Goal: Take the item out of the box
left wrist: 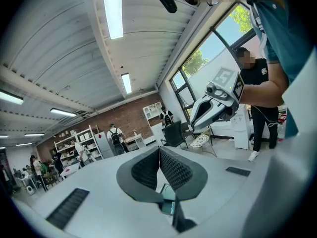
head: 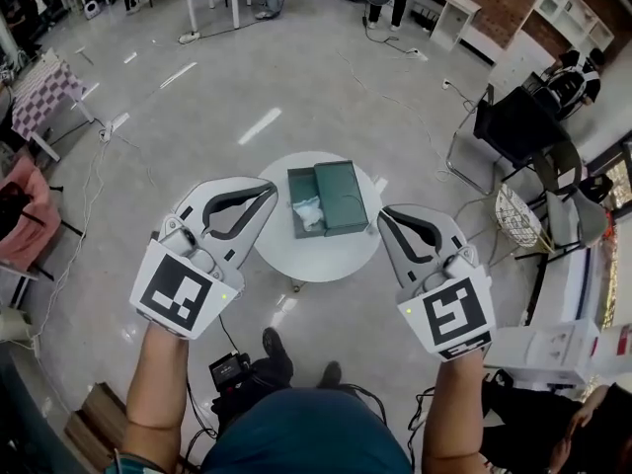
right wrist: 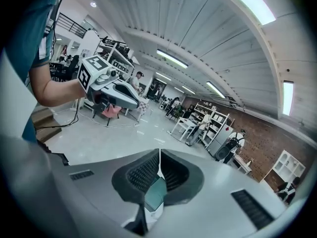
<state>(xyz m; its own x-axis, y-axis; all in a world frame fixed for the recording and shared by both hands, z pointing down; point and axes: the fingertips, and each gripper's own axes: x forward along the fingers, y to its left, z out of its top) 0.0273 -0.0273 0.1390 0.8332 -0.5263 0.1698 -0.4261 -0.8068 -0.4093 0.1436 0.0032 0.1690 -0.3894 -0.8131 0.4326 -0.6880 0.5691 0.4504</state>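
Note:
An open dark green box [head: 307, 203] lies on a small round white table [head: 321, 260], with a white crumpled item [head: 307, 210] inside it. Its green lid [head: 343, 197] lies right beside it. My left gripper [head: 268, 190] hangs at the table's left edge, its jaws meeting at the tips and holding nothing. My right gripper [head: 384, 216] is at the table's right edge, also shut and empty. Both are above the table and apart from the box. In the left gripper view the pads [left wrist: 171, 168] touch; in the right gripper view the pads [right wrist: 143, 173] touch over a patch of green.
A black chair [head: 515, 126] and a wire basket [head: 518, 215] stand to the right of the table. White cartons [head: 553, 349] sit at the lower right, and a pink seat [head: 25, 215] at the left. Cables run over the grey floor. People stand far off.

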